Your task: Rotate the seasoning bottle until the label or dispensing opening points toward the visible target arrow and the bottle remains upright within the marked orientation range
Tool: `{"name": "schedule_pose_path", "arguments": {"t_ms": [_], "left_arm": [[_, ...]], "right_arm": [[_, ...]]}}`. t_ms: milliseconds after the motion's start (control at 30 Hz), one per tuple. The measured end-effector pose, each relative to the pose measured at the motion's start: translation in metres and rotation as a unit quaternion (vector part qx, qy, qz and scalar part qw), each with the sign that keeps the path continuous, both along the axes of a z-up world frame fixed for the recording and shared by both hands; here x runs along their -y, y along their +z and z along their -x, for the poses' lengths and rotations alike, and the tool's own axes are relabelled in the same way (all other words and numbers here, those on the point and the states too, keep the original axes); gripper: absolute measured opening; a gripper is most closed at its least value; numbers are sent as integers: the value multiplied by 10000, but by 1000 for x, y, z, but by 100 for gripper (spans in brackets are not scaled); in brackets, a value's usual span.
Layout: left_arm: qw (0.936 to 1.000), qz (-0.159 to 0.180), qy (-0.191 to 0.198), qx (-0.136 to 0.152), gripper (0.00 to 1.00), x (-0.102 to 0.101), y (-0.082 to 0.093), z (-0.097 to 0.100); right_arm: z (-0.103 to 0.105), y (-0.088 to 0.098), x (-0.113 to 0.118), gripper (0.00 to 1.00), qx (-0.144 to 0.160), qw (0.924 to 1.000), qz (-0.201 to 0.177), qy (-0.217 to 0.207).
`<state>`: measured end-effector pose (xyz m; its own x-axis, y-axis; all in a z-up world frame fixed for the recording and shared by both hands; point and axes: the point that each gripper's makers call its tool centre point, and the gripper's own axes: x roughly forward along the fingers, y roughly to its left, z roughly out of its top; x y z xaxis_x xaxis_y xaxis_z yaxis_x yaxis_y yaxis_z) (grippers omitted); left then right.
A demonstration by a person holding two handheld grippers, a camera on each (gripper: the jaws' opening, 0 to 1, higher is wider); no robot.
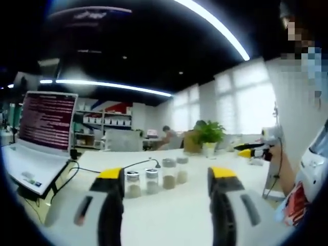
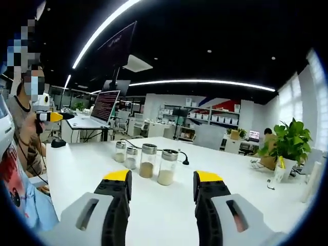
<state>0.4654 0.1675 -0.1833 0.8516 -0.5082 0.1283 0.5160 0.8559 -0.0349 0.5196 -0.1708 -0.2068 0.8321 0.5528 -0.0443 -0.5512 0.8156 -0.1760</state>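
Left gripper view: my left tongs (image 1: pixel 166 192) rise from the bottom edge with both yellow-tipped jaws spread wide and nothing between them. Past the tips, toward 12 o'clock, four seasoning bottles (image 1: pixel 156 179) stand upright in a row on the white table (image 1: pixel 169 220), well apart from the jaws. At 9 o'clock an open laptop (image 1: pixel 43 133) sits on the table. At 3 o'clock my other tongs (image 1: pixel 253 150) come into sight, held up above the table's far side, with a potted plant (image 1: pixel 209 134) behind.

I judge the task not yet begun: no bottle is touched, and I cannot make out any target arrow or marked range on the table.

Right gripper view: my right tongs (image 2: pixel 161 197) also rise from the bottom, jaws wide apart and empty. The same four bottles stand at 12 o'clock beyond the tips, the nearest (image 2: pixel 167 167) just right of its neighbour. Labels and openings are too small to read. At 9 o'clock a person (image 2: pixel 23 118) sits beside the table, and at 3 o'clock stands the potted plant.

Both tongs are held level, pointing at the row, near but not reaching it.
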Motion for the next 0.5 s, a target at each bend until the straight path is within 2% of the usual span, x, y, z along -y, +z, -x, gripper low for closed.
{"name": "schedule_pose_path", "arguments": {"t_ms": [200,300,500], "left_arm": [[9997,-61,173,151,70,-2,6,0],[9998,-120,125,85,70,0,3,0],[9999,-145,67,16,70,2,0,-1]], "right_arm": [[-9,2,-17,49,17,9997,22,249],[-14,11,-24,53,162,9992,-163,341],[-27,21,-28,49,272,9986,-317,312]]}}
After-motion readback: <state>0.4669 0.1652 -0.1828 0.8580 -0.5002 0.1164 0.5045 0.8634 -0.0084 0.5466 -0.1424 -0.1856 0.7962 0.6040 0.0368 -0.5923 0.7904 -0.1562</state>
